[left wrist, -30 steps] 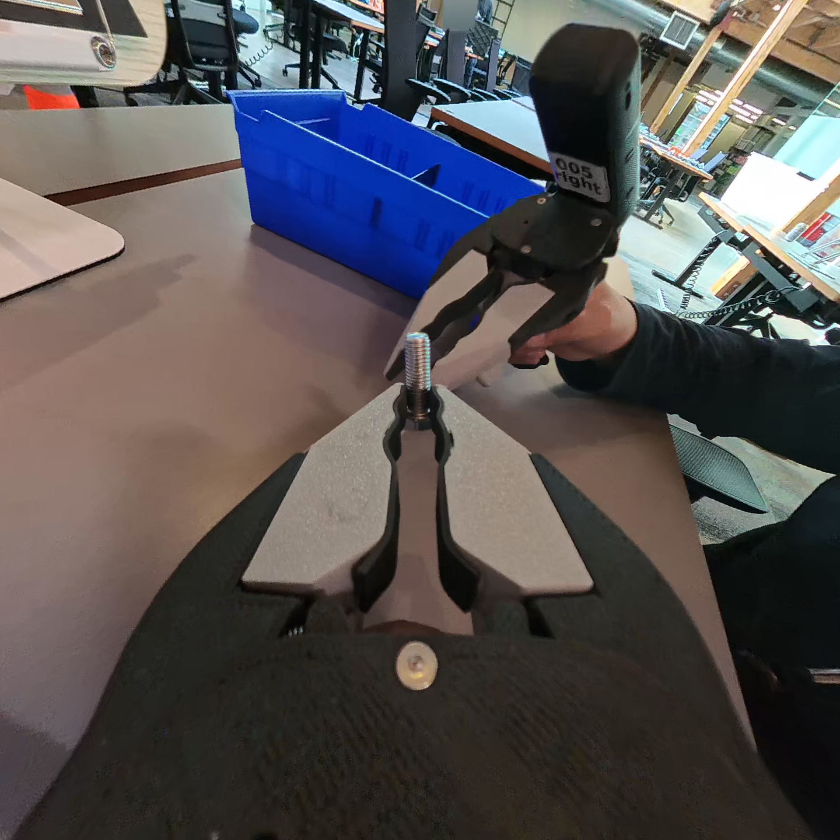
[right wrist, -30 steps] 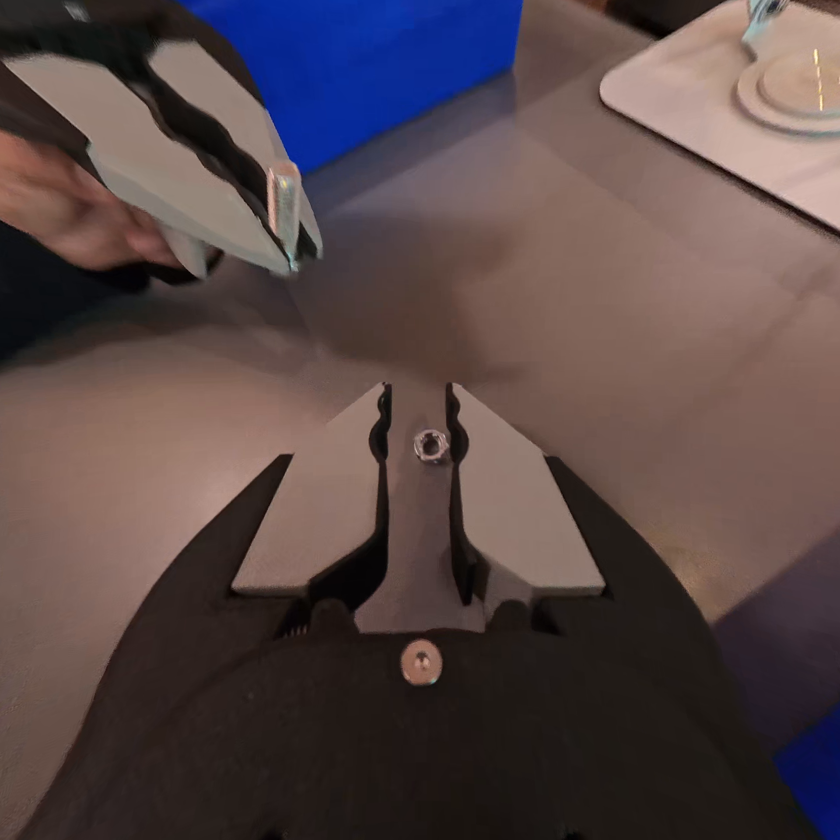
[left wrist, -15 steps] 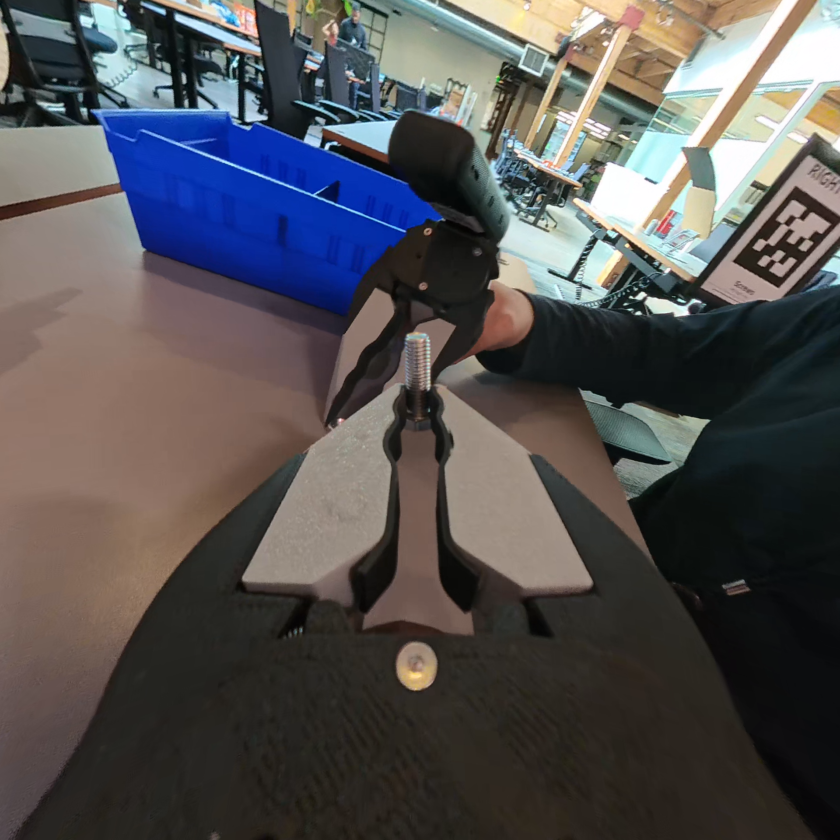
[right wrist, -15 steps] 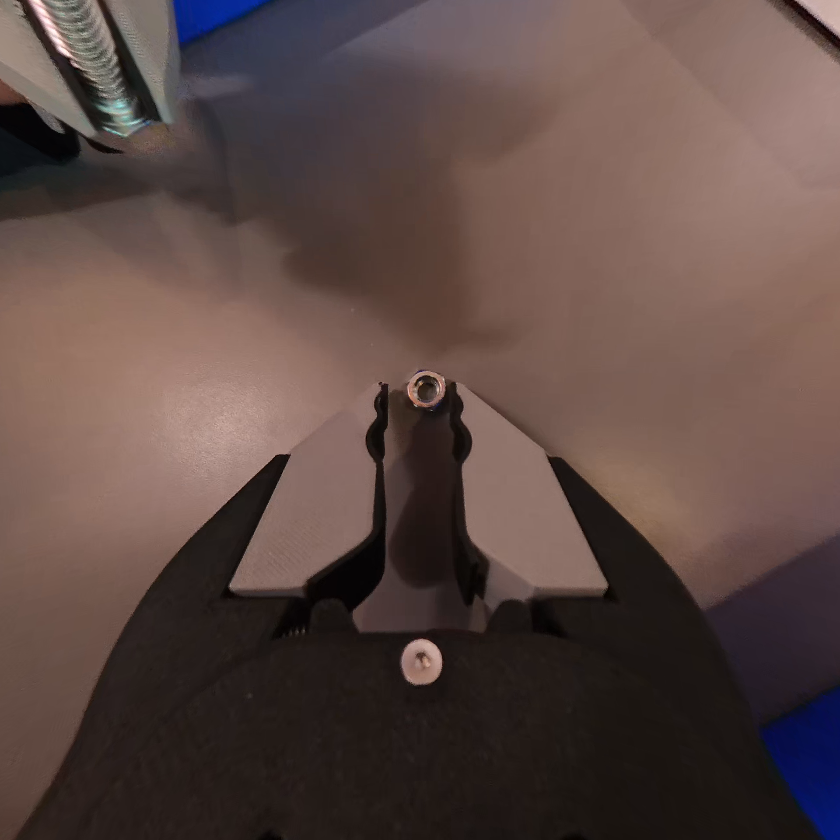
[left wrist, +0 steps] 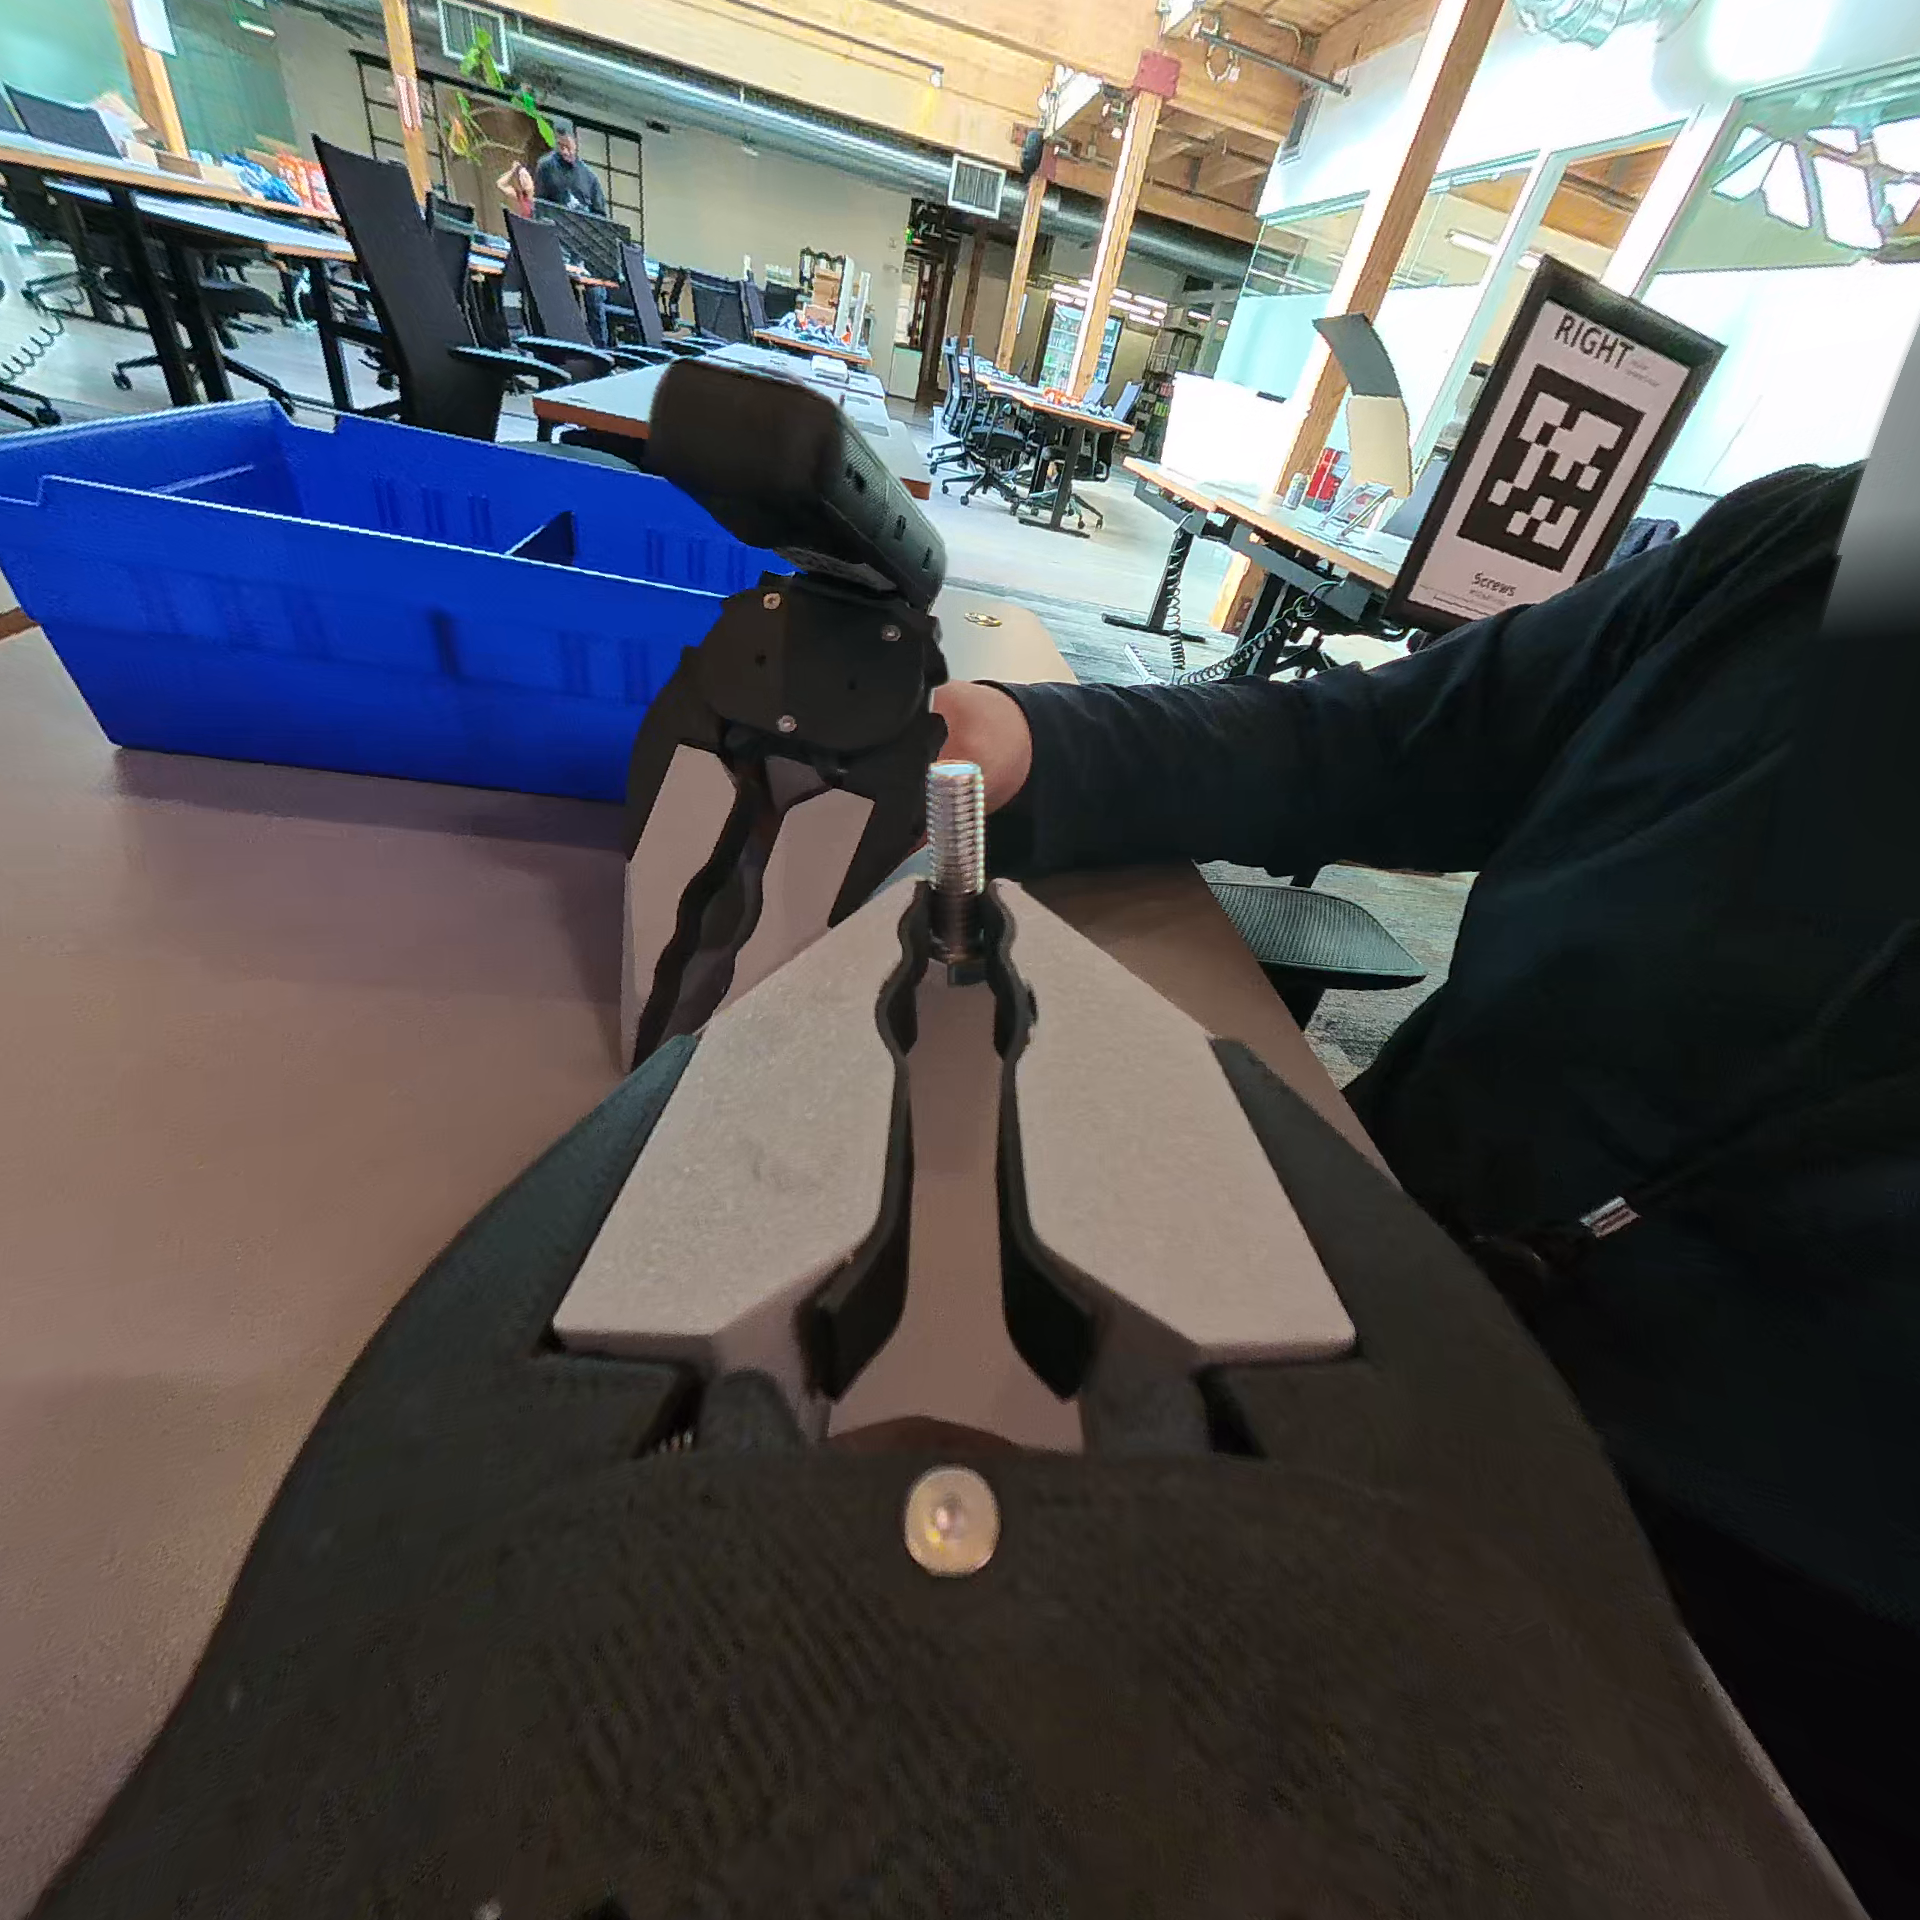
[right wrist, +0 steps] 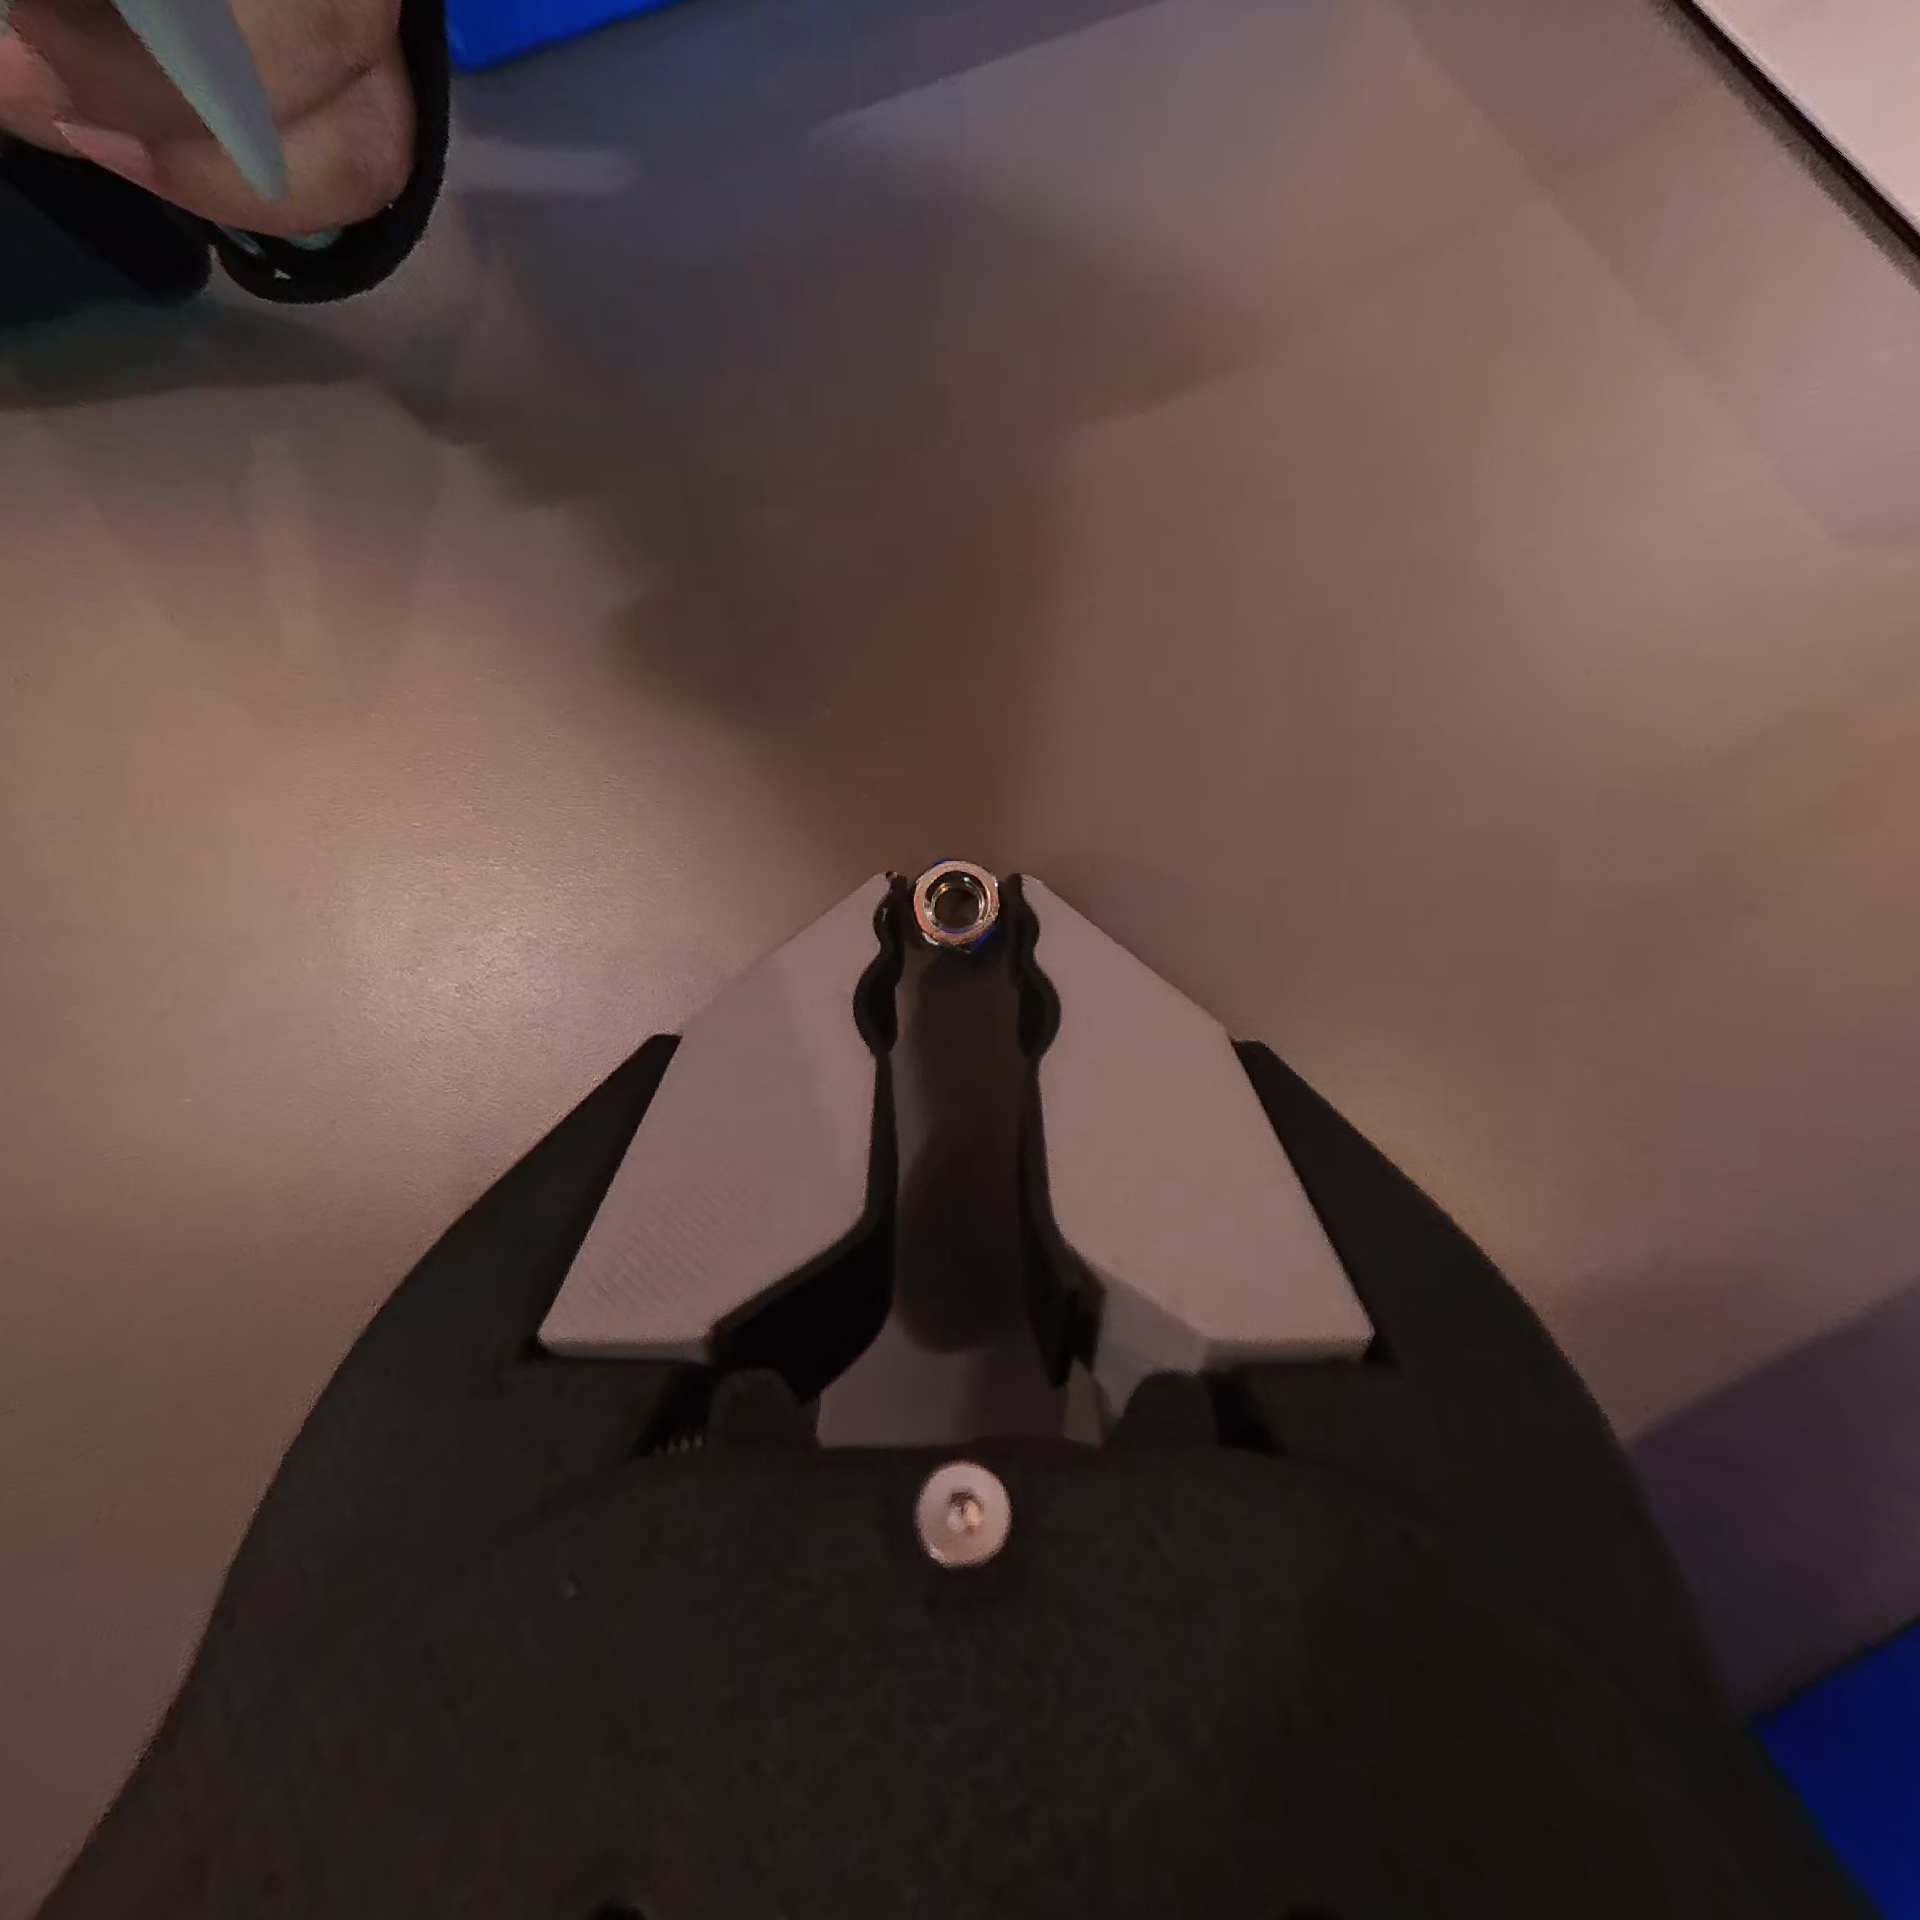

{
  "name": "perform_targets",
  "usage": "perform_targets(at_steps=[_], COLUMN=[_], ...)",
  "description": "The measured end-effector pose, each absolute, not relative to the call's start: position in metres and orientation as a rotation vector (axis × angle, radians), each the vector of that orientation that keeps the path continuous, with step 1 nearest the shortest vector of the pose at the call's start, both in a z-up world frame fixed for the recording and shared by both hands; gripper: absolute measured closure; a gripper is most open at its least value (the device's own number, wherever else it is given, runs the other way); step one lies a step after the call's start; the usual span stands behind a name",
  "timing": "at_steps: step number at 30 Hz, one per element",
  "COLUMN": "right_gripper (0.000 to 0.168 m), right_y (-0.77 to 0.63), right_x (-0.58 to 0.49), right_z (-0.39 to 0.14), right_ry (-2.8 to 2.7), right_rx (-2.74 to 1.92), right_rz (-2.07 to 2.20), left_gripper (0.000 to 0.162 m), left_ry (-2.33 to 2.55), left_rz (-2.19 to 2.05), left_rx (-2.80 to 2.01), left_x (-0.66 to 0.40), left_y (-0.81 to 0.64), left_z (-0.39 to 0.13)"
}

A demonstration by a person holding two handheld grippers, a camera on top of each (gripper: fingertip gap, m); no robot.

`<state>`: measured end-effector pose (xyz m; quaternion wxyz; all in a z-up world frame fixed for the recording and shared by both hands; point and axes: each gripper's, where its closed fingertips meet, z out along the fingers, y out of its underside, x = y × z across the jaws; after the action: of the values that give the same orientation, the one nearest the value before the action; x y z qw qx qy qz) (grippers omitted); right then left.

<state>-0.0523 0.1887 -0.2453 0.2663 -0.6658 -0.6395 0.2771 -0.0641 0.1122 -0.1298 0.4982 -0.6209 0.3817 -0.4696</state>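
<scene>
My left gripper (left wrist: pixel 954 920) is shut on a silver bolt (left wrist: pixel 954 826) and holds it upright, threaded end up, above the brown table (left wrist: pixel 260 1039). My right gripper (left wrist: pixel 675 997) points down at the table just left of and beyond the bolt. In the right wrist view the right gripper (right wrist: pixel 956 904) is narrowly open, and a small silver nut (right wrist: pixel 956 912) lies on the table between its fingertips, hole facing up, with a thin gap on each side. A hand (right wrist: pixel 208 114) on the left gripper shows at the top left of that view.
A blue divided bin (left wrist: pixel 312 623) stands at the back left of the table. A dark sleeve (left wrist: pixel 1351 748) reaches in from the right, past the table's right edge. A framed black-and-white marker sign (left wrist: pixel 1548 457) stands at the right. A white tray corner (right wrist: pixel 1860 114) shows far right. About 15 cm separates my left fingertips from my right.
The right gripper has come down to the table, so the nut now sits between its fingertips instead of deeper in the gap. The left gripper with the bolt has swung rightward and left the right wrist view.
</scene>
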Motion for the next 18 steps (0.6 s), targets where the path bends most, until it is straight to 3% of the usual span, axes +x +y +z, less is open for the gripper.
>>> perform_targets(at_steps=[8,18], right_gripper=[0.153,0.153], right_y=[0.174,0.157], right_x=[-0.061,-0.069], right_z=[-0.228,-0.113], right_ry=[-1.717,-1.648], right_rx=[-1.741,-1.589], right_rz=[0.844,1.193], left_gripper=[0.155,0.155], left_ry=[0.844,0.738], left_rz=[-1.081,-1.021], left_rx=[-1.553,-1.492], left_x=[-0.070,-0.081], left_y=[0.128,0.137], left_z=[-0.137,-0.117])
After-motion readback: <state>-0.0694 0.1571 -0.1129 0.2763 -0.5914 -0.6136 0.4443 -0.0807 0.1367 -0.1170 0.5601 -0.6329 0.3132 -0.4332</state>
